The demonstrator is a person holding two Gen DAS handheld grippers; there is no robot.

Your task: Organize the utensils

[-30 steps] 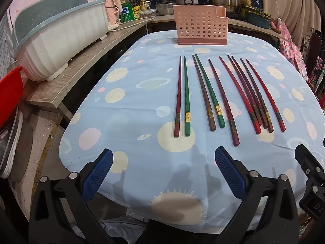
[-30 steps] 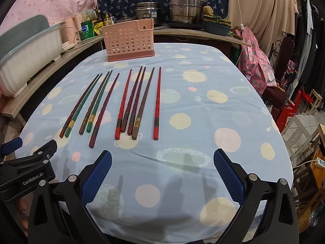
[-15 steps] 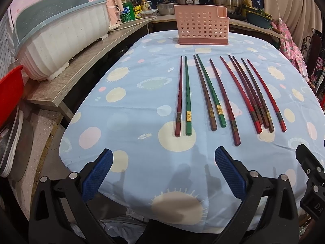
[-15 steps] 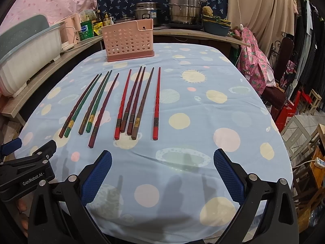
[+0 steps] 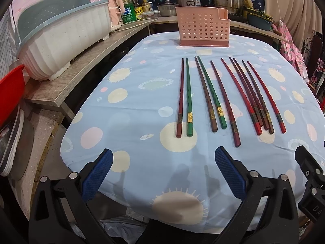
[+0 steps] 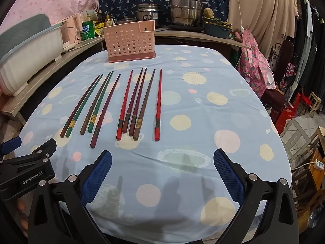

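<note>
Several chopsticks lie side by side on the blue spotted tablecloth, tips pointing away: a dark red and green pair at the left, a brown and green pair, a lone dark red one, then a red and brown group. In the right wrist view the same row ends with a single red chopstick. A pink perforated utensil holder stands empty at the far end. My left gripper and right gripper hover open at the near edge, holding nothing.
A white dish rack sits on a wooden shelf to the left, a red tub below it. Pots and bottles line the back counter. Chairs and clothes crowd the right side.
Both grippers drifted very slightly; the chopsticks and holder have not moved, and both grippers stay open.
</note>
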